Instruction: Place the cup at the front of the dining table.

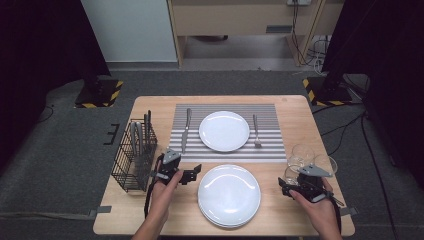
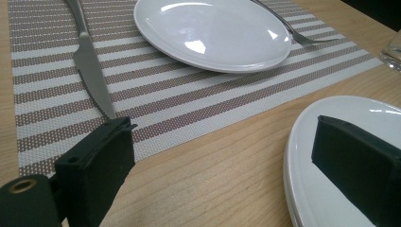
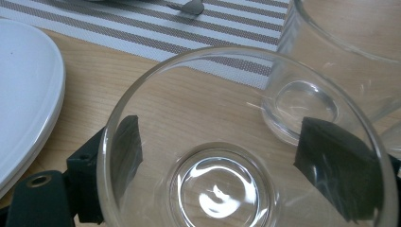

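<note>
Right gripper (image 3: pixel 222 161) sits at the table's near right corner w/ its jaws spread on either side of a glass (image 3: pixel 236 142), pads just outside the wall; whether they press it yet I can't tell, so the grip isn't confirmed. Prob. lined up to lift that glass, the nearest of 3 clustered at the right edge (image 1: pixel 305 162), so it can go to a place setting.

Left gripper (image 1: pixel 182 175) rests near the left-centre of the table, jaws released, nothing between them. 1 pad overhangs the rim of the plate stack (image 1: pixel 229 195) at the near edge, the other is by the mat (image 2: pixel 189 94). Looks like it waits while the other hand works.

Far setting seems done: plate (image 1: pixel 224 131) mid-mat, knife (image 1: pixel 186 130) to its left, fork (image 1: pixel 256 131) to its right, neat so the layout can be copied. Spare cutlery stands in a wire basket (image 1: pixel 134 155) at the left edge.

Surface: pale wood table (image 1: pixel 150 210), striped mat at the far centre. Room: grey carpet, black curtains both sides, wooden desk and cables at the back, 2 stand bases w/ hazard tape.
</note>
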Demonstrator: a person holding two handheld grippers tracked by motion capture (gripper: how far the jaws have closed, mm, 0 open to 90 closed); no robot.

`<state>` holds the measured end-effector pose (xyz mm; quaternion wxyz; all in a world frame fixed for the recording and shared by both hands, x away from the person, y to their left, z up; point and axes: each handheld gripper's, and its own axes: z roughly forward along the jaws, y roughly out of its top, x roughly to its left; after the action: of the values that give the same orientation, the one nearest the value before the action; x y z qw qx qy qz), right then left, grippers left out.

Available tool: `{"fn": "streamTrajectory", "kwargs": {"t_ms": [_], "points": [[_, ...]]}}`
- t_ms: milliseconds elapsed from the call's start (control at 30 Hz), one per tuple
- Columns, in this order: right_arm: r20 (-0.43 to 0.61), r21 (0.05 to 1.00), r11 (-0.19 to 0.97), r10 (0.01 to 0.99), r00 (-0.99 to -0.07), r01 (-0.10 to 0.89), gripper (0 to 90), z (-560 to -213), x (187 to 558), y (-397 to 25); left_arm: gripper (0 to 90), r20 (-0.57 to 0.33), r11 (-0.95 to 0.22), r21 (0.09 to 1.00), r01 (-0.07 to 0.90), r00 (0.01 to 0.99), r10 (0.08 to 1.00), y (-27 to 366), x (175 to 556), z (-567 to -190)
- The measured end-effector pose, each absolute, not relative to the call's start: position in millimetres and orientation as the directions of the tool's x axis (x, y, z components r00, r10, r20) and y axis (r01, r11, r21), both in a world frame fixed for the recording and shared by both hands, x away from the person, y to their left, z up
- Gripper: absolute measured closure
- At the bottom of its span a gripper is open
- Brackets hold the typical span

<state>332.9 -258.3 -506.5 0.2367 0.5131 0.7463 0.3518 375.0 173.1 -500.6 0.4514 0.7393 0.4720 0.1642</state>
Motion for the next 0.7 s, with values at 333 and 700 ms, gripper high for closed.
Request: {"fn": "streamTrajectory", "kwargs": {"t_ms": [333,700], "points": [[-0.005,0.770,0.225,0.938,-0.346,0.598,17.9,-508.0,332.0,-257.5,6.2,-0.186,-0.147,0.821,0.552,0.501,0.845,173.0,375.0,-501.0],[-0.013,0.768,0.228,0.940,-0.341,0.599,19.3,-508.2,331.2,-258.0,6.2,-0.189,-0.146,0.819,0.556,0.500,0.845,172.6,375.1,-501.7]]}}
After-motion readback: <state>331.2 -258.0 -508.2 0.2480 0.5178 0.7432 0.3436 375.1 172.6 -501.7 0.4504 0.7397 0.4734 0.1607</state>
